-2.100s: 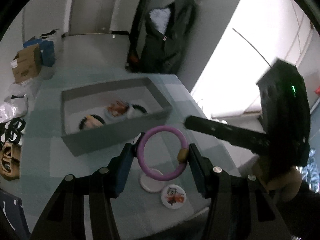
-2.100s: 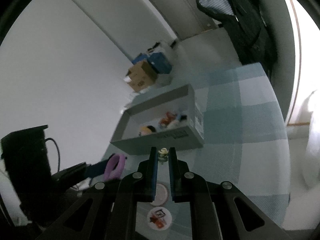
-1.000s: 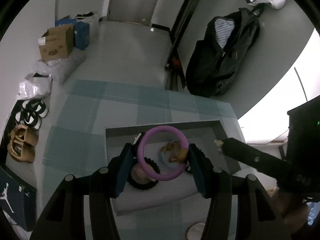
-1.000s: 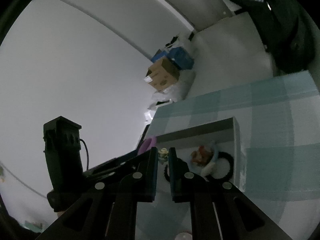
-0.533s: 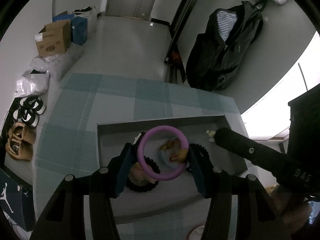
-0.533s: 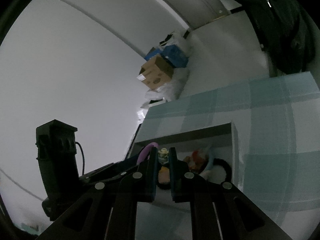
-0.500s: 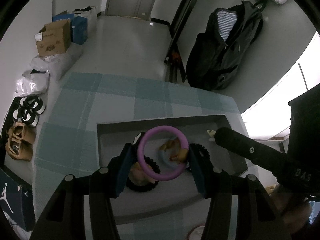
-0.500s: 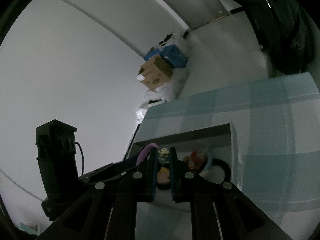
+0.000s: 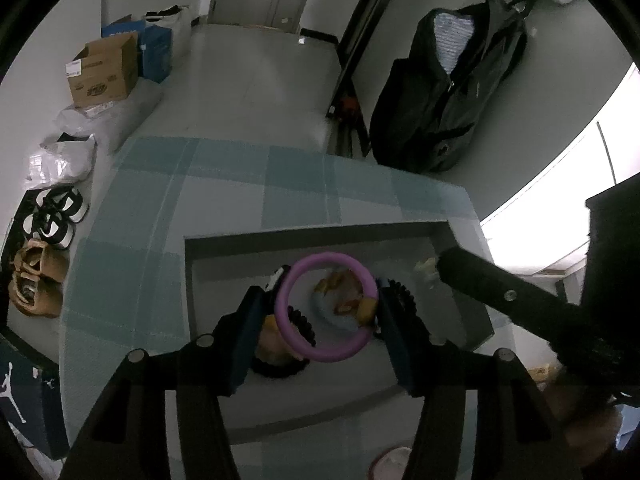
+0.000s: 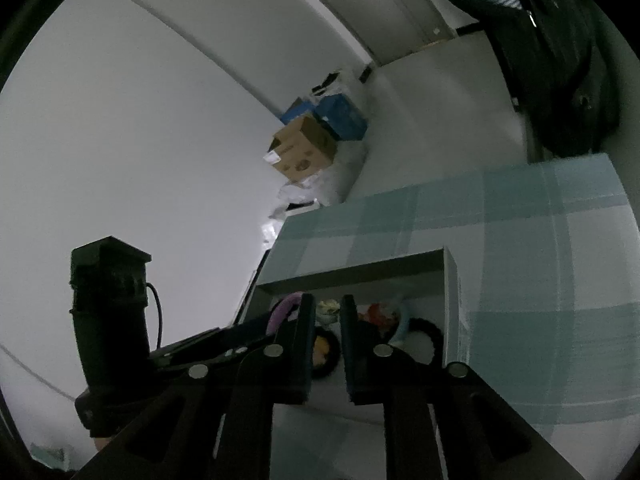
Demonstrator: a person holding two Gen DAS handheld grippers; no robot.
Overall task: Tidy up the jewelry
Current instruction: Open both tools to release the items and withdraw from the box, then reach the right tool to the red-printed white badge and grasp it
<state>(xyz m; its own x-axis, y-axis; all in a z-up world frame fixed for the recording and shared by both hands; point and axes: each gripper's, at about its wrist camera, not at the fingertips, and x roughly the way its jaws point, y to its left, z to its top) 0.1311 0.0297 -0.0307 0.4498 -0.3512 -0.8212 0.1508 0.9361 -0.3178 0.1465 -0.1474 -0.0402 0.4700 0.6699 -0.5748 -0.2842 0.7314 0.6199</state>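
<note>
Left gripper [image 9: 326, 310] clamps the purple ring [image 9: 326, 307] across its width, fingers set wide, hovering above the grey tray [image 9: 308, 236]. Right gripper [image 10: 325, 312] pinches a small pale trinket [image 10: 329, 306] between narrow fingers, over the tray's right part. Inside the tray lie a black beaded bracelet [image 9: 298, 322] and a blue-orange piece [image 9: 340, 304]. Risks — the ring, held only at two rim points, could twist out and land on the pieces below; both grippers crowd the tray and may collide.

Cardboard box [image 9: 103, 73], black jacket [image 9: 444, 96], possibly sneakers [image 9: 56, 216].
</note>
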